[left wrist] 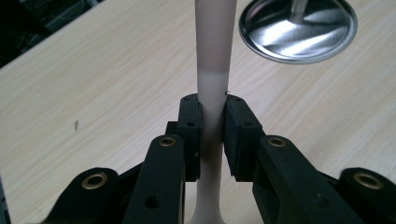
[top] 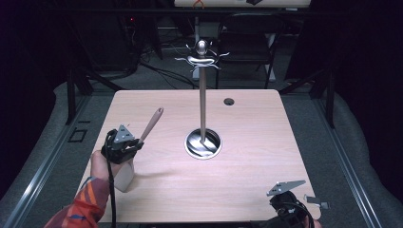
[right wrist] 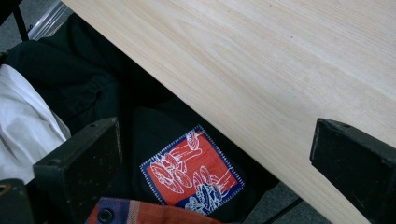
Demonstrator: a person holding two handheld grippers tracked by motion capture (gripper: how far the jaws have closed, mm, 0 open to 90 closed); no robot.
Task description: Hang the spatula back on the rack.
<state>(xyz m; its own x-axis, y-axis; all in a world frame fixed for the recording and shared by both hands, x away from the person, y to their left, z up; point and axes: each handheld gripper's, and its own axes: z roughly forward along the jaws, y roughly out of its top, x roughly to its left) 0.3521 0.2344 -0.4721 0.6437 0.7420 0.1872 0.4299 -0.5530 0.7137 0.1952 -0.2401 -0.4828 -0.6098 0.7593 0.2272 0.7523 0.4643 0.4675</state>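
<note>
High view: left gripper (top: 134,144) lifts a utensil (top: 151,124) left of the stand (top: 203,99). Left gripper view: jaws pinch its handle (left wrist: 212,93); likely next, hanging it. Right gripper view: right gripper (right wrist: 215,158) spread, beyond the stand's table (right wrist: 280,70)

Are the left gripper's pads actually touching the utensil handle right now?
Touching. In the left gripper view, both pads of the left gripper press flat against the sides of the pale utensil handle, with no gap on either side.

Black chair (top: 247,40) beyond the wooden table (top: 256,175).
</note>
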